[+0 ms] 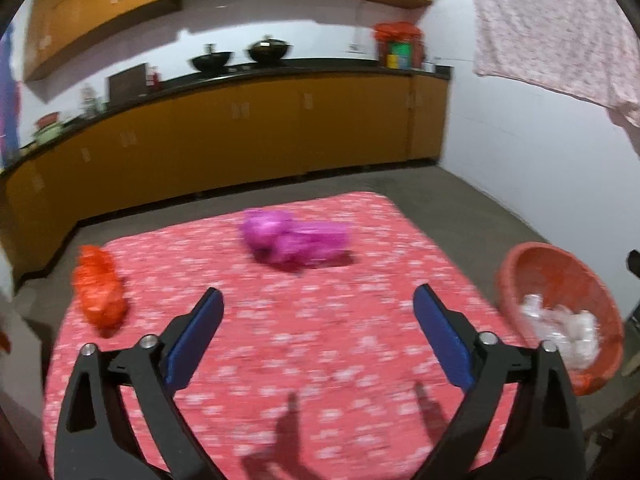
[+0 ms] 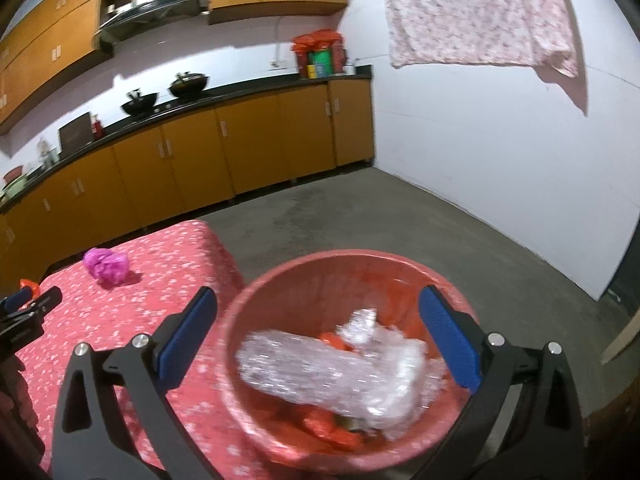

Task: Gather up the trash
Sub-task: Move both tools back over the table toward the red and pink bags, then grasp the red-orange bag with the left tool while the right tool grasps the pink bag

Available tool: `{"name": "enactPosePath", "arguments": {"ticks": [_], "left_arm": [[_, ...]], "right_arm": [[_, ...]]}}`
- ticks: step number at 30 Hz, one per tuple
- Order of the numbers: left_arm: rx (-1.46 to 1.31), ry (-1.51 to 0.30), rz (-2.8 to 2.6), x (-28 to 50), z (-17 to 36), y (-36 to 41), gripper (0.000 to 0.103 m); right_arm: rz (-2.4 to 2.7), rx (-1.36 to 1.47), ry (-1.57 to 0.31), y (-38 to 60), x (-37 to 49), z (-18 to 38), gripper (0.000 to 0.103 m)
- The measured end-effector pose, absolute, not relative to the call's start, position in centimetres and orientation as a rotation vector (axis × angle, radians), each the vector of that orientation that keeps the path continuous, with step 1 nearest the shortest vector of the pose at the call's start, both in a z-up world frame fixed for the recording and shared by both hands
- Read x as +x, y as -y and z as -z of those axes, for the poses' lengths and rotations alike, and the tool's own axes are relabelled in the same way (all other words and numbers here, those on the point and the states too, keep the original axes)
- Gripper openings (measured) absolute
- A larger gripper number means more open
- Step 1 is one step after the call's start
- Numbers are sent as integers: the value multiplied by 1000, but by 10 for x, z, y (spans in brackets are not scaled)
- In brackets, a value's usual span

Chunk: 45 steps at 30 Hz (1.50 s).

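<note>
A crumpled pink plastic bag (image 1: pixel 294 240) lies on the red flowered tablecloth (image 1: pixel 280 340), far middle. A crumpled orange bag (image 1: pixel 100 292) lies at the table's left edge. My left gripper (image 1: pixel 318 300) is open and empty, above the table, short of the pink bag. A red basket (image 2: pixel 340 276) stands off the table's right side and holds clear bubble wrap (image 2: pixel 332 376) and orange scraps. My right gripper (image 2: pixel 318 304) is open and empty, right above the basket. The basket also shows in the left wrist view (image 1: pixel 560 272). The pink bag also shows in the right wrist view (image 2: pixel 106 266).
Orange kitchen cabinets (image 1: pixel 240 140) with a dark counter and two black woks (image 1: pixel 240 56) run along the back. A grey concrete floor (image 2: pixel 360 208) surrounds the table. A white wall (image 2: pixel 500 160) with a hanging pink cloth (image 2: pixel 480 12) stands at the right.
</note>
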<state>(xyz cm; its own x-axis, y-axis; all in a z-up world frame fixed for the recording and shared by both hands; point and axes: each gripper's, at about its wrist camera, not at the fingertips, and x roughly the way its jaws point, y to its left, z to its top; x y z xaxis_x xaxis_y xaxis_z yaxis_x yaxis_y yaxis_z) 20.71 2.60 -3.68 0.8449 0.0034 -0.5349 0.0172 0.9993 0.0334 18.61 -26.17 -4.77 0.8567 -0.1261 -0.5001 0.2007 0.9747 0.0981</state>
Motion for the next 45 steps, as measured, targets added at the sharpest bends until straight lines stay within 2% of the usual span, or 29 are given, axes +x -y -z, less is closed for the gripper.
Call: {"name": "enactPosePath", "arguments": {"ticks": [15, 29, 40, 41, 42, 43, 45], "left_arm": [[-106, -589, -390, 219, 49, -214, 100], [-184, -713, -466, 281, 85, -255, 101], [-196, -815, -448, 319, 98, -264, 100], [-205, -824, -446, 320, 99, -266, 96], [-214, -831, -440, 321, 101, -266, 89], [-227, -845, -430, 323, 104, -267, 86], [-254, -870, -411, 325, 108, -269, 75]], "right_arm": [[-130, 66, -569, 113, 264, 54, 99], [-361, -89, -628, -23, 390, 84, 98], [-399, -187, -775, -62, 442, 120, 98], [-404, -196, -783, -64, 443, 122, 97], [-408, -202, -791, -66, 443, 123, 92], [-417, -207, -804, -68, 444, 124, 88], [-418, -208, -818, -69, 445, 127, 83]]}}
